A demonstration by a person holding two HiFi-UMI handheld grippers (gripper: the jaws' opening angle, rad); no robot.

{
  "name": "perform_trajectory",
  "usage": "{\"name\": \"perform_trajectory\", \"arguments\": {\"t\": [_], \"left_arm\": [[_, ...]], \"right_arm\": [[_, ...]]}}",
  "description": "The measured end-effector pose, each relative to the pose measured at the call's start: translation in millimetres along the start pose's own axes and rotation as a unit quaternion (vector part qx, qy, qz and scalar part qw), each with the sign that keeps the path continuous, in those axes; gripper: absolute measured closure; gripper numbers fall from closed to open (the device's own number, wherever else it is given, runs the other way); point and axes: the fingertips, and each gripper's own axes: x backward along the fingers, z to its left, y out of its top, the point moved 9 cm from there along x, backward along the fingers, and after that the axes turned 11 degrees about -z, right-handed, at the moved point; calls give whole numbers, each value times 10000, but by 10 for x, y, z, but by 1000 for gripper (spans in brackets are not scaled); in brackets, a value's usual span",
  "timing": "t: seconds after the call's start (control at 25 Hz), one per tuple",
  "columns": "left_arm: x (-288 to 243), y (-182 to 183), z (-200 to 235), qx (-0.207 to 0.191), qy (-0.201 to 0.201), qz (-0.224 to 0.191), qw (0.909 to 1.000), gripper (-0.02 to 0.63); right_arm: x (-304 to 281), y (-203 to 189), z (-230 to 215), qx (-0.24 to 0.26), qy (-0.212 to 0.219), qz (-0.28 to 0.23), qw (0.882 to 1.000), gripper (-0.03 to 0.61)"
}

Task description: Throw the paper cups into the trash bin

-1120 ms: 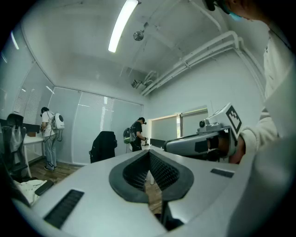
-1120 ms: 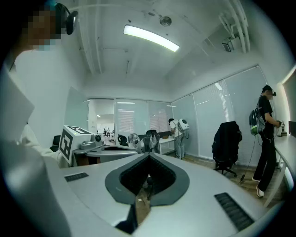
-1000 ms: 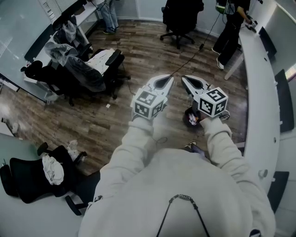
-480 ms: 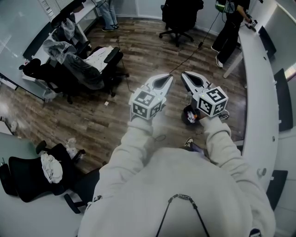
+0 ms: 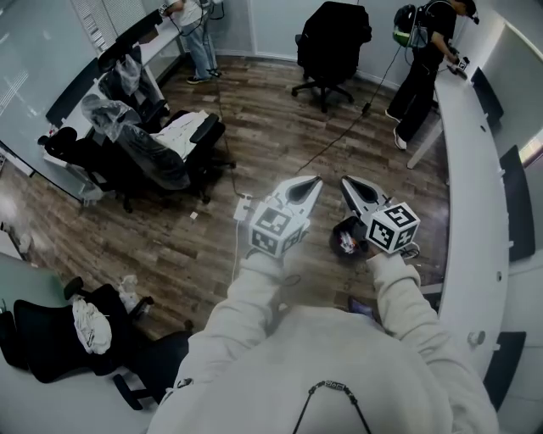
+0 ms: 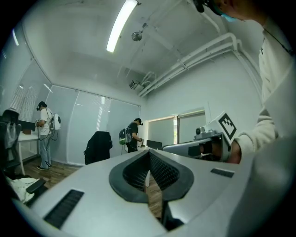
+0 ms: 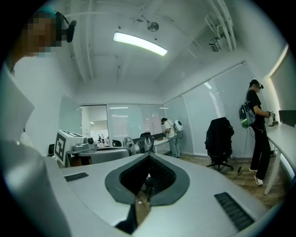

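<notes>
One small round trash bin, dark-lined and holding pale and reddish scraps too small for us to call cups, sits on the floor just beside our right gripper as the head view shows it. Two grippers are in our hands. That one and our left gripper both have their jaws pressed together on nothing, the ribbed black pads meeting at a point. Two other people stand across the room, one by the left desks and one at the long white curved counter. Dark wood-grain floor planks run under glass-panelled walls. One black office chair stands at the far side. Several plastic-wrapped chairs crowd the left, and we cannot count them.
</notes>
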Motion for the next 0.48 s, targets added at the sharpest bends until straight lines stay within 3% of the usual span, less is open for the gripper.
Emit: {"name": "perform_trajectory", "arguments": {"t": [0.16, 0.32, 0.48], "left_arm": [[-412, -129, -163, 276, -281, 43, 9992, 614], [-925, -335, -396, 323, -968, 342, 9942, 614], [-1719, -527, -969, 409, -1792, 305, 9825, 614]], "right_arm": [[385, 23, -326, -15, -392, 75, 9992, 560], [758, 83, -662, -281, -939, -149, 9951, 560], [1496, 236, -954, -3, -1580, -194, 9873, 560]]}}
